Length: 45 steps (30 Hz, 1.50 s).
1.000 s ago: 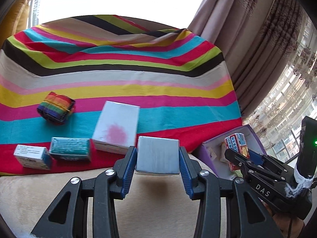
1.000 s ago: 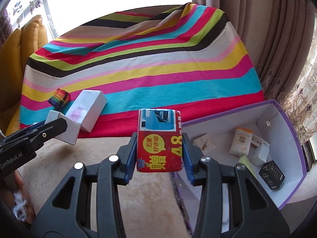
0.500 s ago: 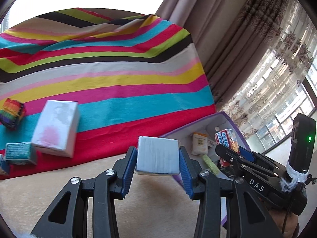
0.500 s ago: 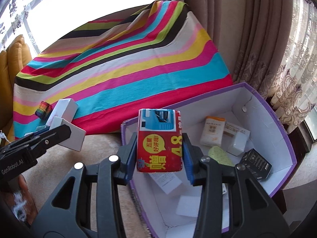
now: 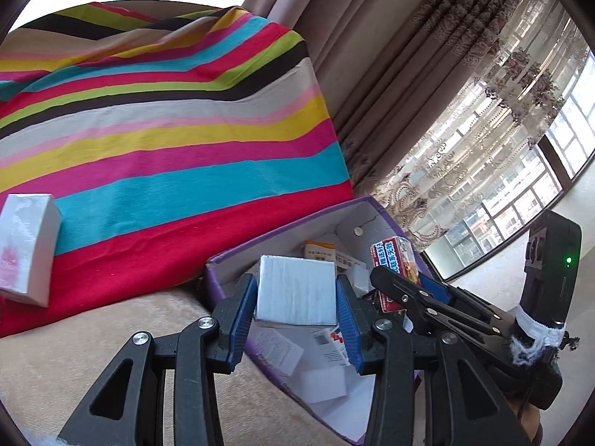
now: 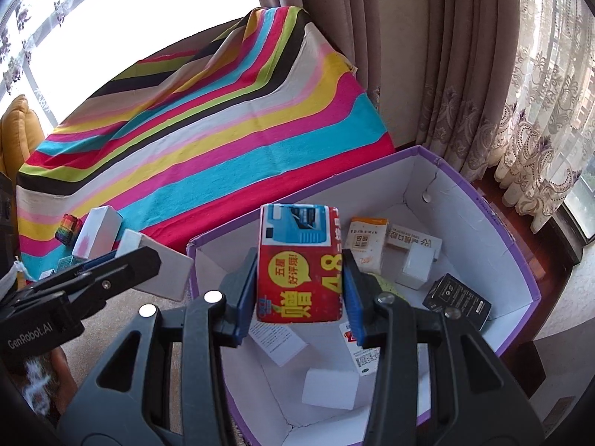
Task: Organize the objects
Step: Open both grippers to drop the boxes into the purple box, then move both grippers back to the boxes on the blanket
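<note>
My left gripper is shut on a plain white box and holds it over the near left rim of the purple storage box. My right gripper is shut on a red and blue printed carton, held above the white inside of the purple storage box. In the left wrist view the right gripper and its red carton show at the right. In the right wrist view the left gripper's white box shows at the left, beside the purple rim.
Several small packets lie in the purple box, among them an orange-topped one and a black one. A white box with a pink smudge and a rainbow block rest on the striped blanket. Curtains hang behind.
Both grippers have swung right from the striped blanket toward the purple box, each still holding its box. The purple box now fills the lower part of both views.
</note>
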Each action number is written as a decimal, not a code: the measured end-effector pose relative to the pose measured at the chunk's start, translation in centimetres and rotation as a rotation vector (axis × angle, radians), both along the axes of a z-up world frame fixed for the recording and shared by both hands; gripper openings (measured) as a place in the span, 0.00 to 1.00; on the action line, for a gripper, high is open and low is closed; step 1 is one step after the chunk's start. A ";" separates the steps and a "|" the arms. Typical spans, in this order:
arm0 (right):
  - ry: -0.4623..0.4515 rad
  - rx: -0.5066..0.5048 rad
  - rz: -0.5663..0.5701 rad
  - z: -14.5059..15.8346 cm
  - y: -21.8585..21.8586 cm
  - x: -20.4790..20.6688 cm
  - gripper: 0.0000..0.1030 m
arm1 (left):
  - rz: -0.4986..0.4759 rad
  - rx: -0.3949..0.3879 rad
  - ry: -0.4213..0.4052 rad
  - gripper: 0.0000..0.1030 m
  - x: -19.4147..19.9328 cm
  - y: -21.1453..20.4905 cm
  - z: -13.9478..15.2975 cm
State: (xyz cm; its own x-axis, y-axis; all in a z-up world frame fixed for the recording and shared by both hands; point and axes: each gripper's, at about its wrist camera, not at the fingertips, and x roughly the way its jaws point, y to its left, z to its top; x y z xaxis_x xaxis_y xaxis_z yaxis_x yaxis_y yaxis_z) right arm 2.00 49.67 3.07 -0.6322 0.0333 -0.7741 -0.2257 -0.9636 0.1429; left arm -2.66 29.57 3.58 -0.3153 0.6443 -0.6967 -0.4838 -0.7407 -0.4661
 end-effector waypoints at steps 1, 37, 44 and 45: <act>0.001 -0.002 -0.003 0.1 0.1 0.0 0.44 | -0.006 0.009 -0.005 0.42 -0.1 0.1 0.0; -0.052 0.003 0.130 -0.3 -7.5 -2.7 0.73 | 0.211 -0.008 0.001 0.64 -1.3 -7.6 0.1; -0.061 -0.048 0.187 -0.7 -10.8 -3.8 0.73 | 0.325 -0.043 -0.002 0.68 -2.0 -12.3 0.2; -0.062 -0.053 0.193 -0.7 -11.1 -3.9 0.73 | 0.341 -0.048 -0.002 0.68 -2.0 -13.1 0.2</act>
